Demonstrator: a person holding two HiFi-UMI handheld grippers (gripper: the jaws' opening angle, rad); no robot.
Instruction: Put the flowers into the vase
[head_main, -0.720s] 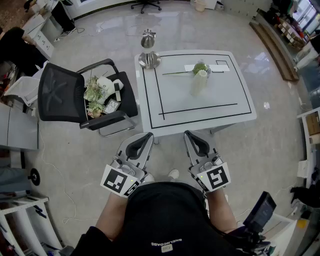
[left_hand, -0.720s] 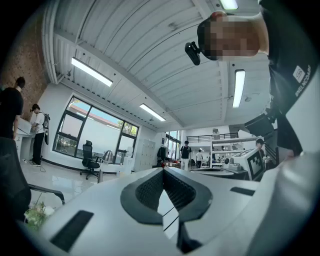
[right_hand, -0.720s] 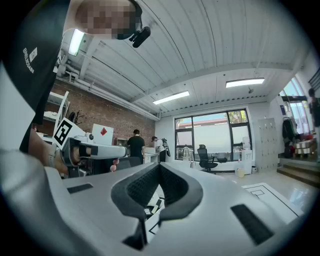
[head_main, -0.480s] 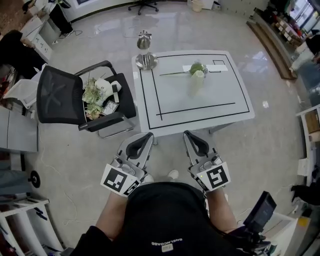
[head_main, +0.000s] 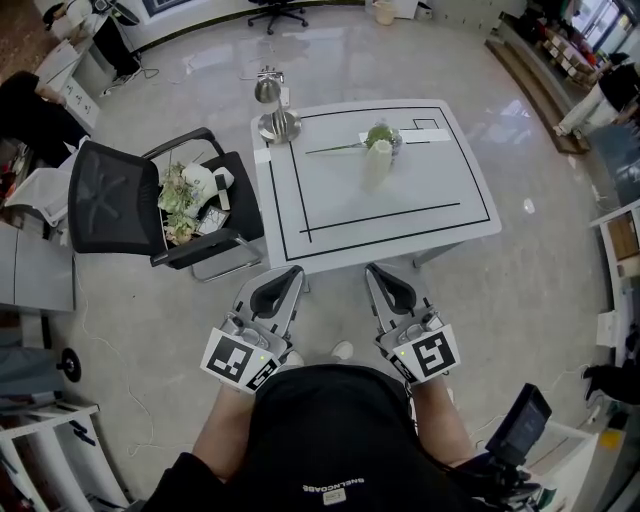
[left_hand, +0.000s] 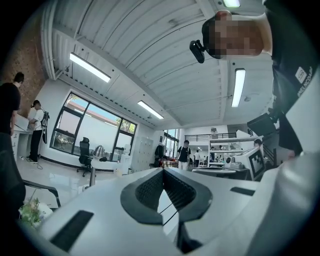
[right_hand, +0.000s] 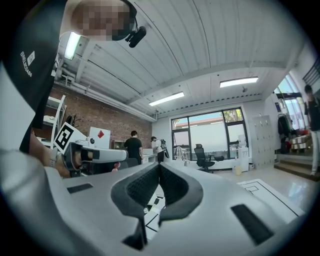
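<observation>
Just short of table (head_main: 400, 205) edge: left gripper (head_main: 291, 271), right gripper (head_main: 374, 269)

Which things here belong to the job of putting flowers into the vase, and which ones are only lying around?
For the job: vase, flower on the table, flowers on the chair, left tongs and right tongs, both shut and empty.
Just lying about: shiny metal stand, black chair.
</observation>
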